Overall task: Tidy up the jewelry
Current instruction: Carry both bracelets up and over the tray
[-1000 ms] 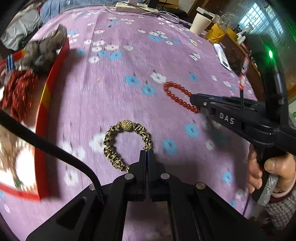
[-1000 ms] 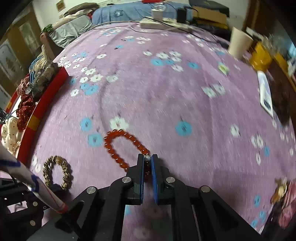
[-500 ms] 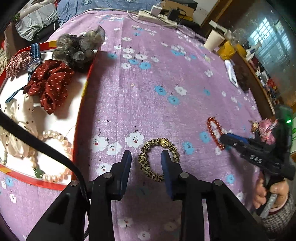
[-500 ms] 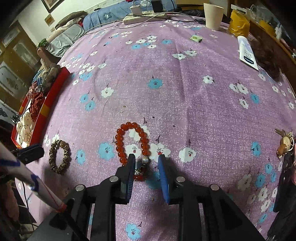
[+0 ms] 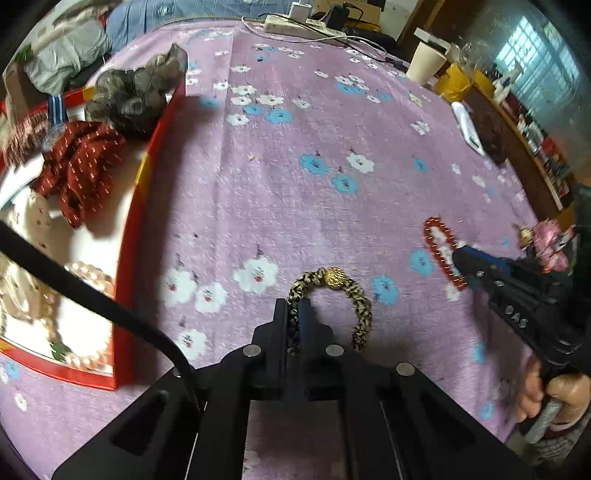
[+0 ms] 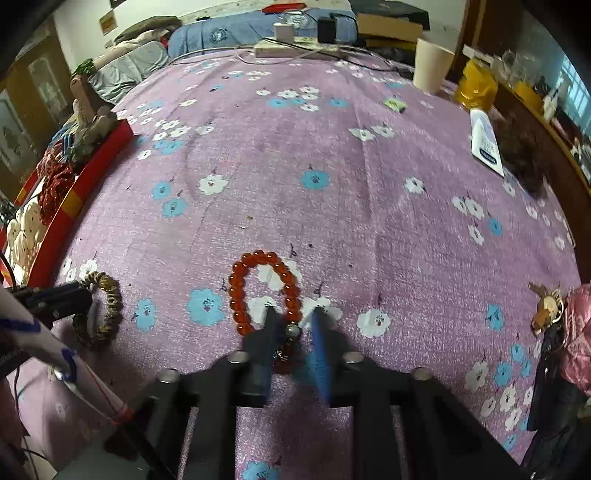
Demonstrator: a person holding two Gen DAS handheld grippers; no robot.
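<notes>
Lived-in home bedroom, purple flower-print fabric bedspread (image 6: 332, 166) ahead of the claw, folded blue and grey bedding (image 6: 229, 33) beyond, white plastic power strip (image 6: 295, 50) far ahead

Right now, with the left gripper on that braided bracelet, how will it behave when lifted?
The braided bracelet looks like soft woven cord, so it will probably droop from the left gripper. Its gold bead may swing lowest. Probably light, not slippery.

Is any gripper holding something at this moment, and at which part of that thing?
The left gripper is shut on the gold braided bracelet, pinching its left side. The right gripper is open around the near end of the red bead bracelet, not holding it.
</notes>
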